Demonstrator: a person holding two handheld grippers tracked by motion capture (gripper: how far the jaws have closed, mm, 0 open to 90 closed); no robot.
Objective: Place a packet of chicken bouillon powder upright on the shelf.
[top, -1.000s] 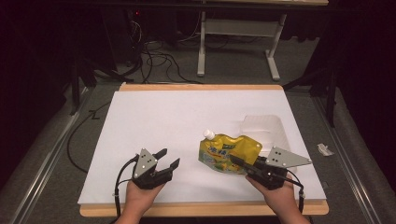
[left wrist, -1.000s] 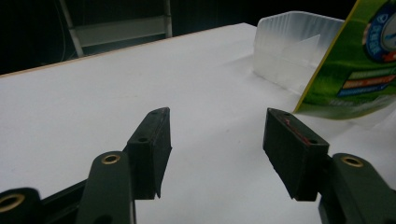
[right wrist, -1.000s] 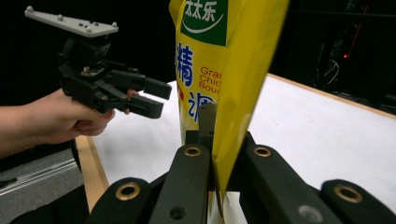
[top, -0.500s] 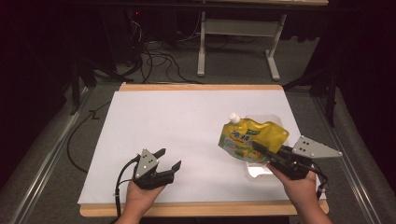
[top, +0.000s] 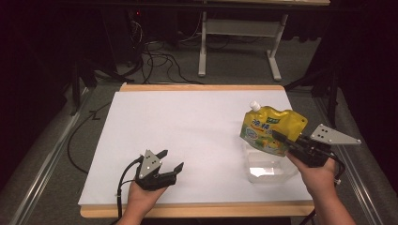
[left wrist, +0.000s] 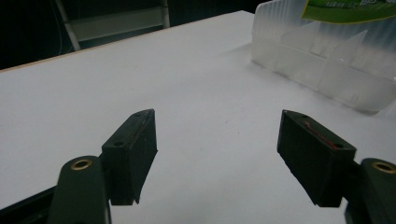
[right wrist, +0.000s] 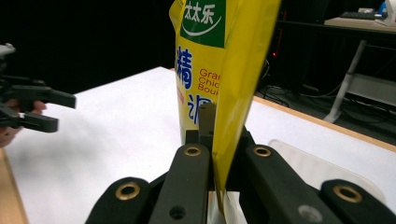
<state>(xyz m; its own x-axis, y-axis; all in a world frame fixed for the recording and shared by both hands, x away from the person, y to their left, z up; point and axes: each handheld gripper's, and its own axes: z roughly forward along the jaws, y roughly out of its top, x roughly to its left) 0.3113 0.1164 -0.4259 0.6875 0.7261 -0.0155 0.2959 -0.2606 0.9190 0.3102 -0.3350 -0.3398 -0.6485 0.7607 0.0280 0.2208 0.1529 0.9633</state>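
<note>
Right tongs clenched on yellow pouch, held upright, apparently above the clear tray. Left tongs released, well apart, resting on white surface.

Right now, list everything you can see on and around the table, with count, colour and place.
Pouch: one, yellow with white cap, held up above the clear container.
Clear container: one, transparent plastic, right front of the table.
Table: one, white top with wood edge, centre.
Desk frame: one, grey, on the floor behind.
Cables: several, black, floor behind.
Left gripper: one, black, open, near front edge.
Right gripper: one, black, clamped on the pouch.
</note>
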